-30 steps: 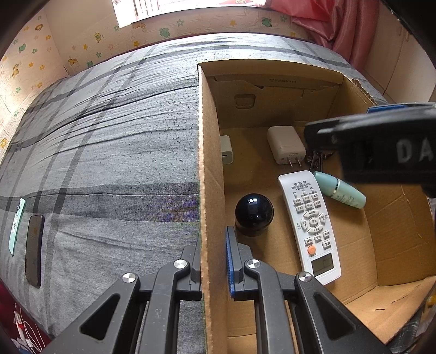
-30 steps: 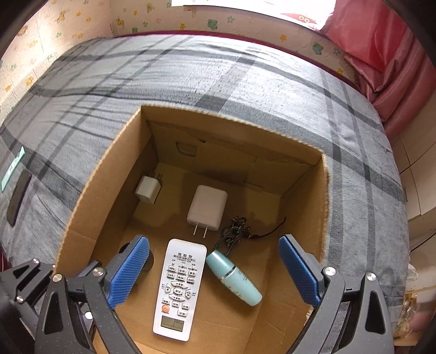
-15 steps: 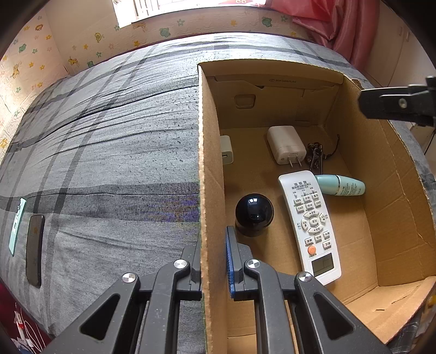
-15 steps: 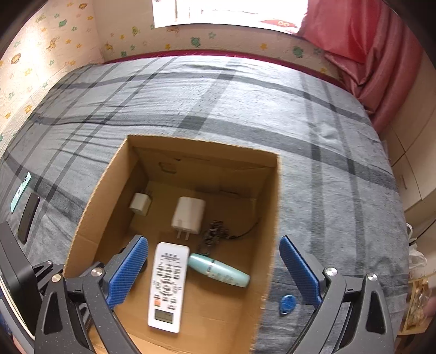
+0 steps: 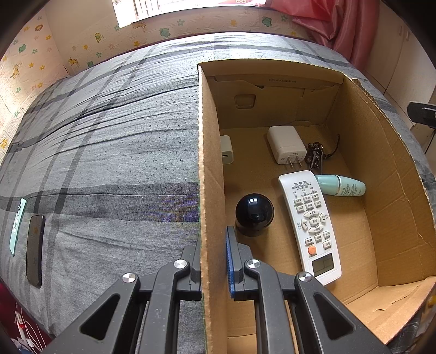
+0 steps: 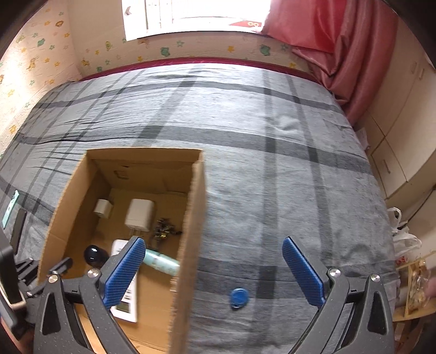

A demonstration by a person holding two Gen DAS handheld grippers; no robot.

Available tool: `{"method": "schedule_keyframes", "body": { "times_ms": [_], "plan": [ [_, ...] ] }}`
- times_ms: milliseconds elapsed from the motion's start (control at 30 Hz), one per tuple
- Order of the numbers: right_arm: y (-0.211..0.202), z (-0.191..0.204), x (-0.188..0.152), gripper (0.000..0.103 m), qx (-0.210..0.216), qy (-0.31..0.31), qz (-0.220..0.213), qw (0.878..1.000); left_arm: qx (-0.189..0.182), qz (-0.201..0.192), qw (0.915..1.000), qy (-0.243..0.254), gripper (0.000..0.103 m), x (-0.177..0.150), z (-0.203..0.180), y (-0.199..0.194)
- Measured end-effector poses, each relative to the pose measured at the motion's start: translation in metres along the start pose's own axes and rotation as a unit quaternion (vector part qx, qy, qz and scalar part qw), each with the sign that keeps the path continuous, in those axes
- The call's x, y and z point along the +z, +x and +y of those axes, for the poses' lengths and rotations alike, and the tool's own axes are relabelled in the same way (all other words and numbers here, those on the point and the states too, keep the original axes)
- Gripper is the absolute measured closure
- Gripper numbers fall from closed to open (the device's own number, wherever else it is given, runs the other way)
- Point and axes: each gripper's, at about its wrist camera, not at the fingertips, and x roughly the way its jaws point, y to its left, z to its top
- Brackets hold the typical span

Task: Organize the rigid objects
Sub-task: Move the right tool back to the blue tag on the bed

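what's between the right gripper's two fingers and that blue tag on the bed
Nothing: in the right wrist view only bare grey plaid bedspread lies between the open right gripper and the blue tag, which sits just below the gap between its fingers.

Bed spread with grey plaid cover, creased toward the left side; dark phone lies flat near its left edge, a mint-green card just beside it; cream wallpaper with small stars and animals runs along the far wall; bright window above it; pink curtain hangs at the right corner; cream cabinet doors along the right; white plastic bag below them.
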Motion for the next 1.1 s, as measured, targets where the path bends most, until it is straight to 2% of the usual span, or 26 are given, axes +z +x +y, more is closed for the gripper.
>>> {"method": "schedule_keyframes", "body": {
  "times_ms": [167,500,967,1100],
  "plan": [
    [0.008,-0.024,-0.006,0.0,-0.011,0.007,0.008,1.0,0.001,0.0,1.0,0.0,0.091,0.0,-0.001,0.0],
    [0.034,-0.059,-0.029,0.0,-0.005,0.033,0.032,0.999,0.003,0.0,1.0,0.001,0.091,0.0,-0.002,-0.002],
    [0.077,-0.057,-0.067,0.002,-0.002,0.011,0.084,0.996,0.005,0.001,1.0,0.003,0.091,0.0,-0.002,-0.002],
    [0.09,-0.055,-0.076,0.011,0.008,0.01,0.103,0.995,0.005,0.001,1.0,0.004,0.091,0.0,-0.002,-0.002]
  ]
}}
